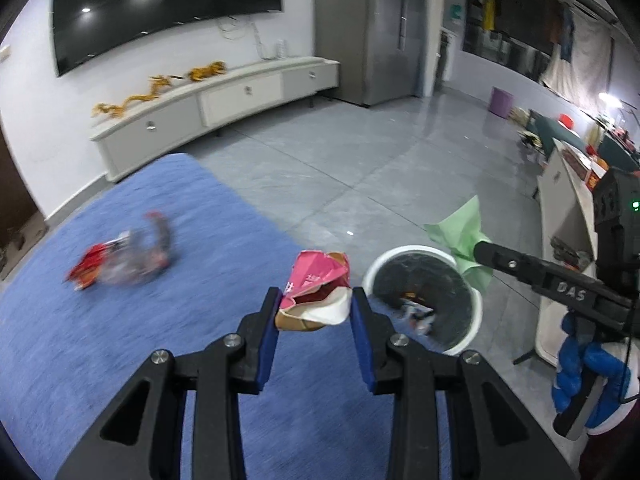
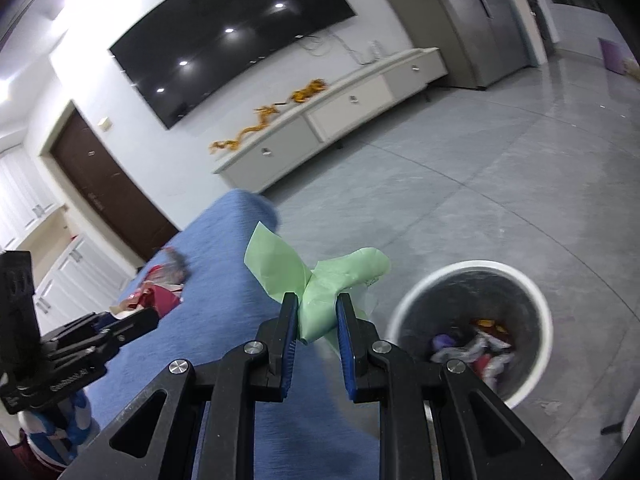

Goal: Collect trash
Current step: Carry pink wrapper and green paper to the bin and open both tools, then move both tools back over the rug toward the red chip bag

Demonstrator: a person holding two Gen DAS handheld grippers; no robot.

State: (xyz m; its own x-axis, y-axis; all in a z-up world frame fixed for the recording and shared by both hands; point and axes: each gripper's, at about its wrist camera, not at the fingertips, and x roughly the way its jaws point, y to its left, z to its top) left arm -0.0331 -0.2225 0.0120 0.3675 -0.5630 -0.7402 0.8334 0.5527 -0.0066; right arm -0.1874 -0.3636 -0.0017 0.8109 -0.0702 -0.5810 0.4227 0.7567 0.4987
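Note:
My left gripper [image 1: 314, 304] is shut on a crumpled pink and white carton [image 1: 316, 292], held above the blue-covered table [image 1: 120, 360] near its right edge. My right gripper [image 2: 318, 312] is shut on a crumpled green paper [image 2: 320, 280], held beside the table's edge. The green paper also shows in the left wrist view [image 1: 460, 240], just above the white trash bin [image 1: 476, 320]. The bin [image 2: 540, 308] stands on the floor and holds several wrappers. A clear and red wrapper pile [image 1: 124, 256] lies on the table, also in the right wrist view [image 2: 160, 284].
A white TV cabinet [image 1: 220, 108] with yellow ornaments runs along the far wall under a large TV [image 1: 160, 4]. Grey tiled floor [image 1: 360, 168] lies between. A white folding table [image 1: 568, 208] with clutter stands at the right. A purple bin [image 1: 501, 101] stands far back.

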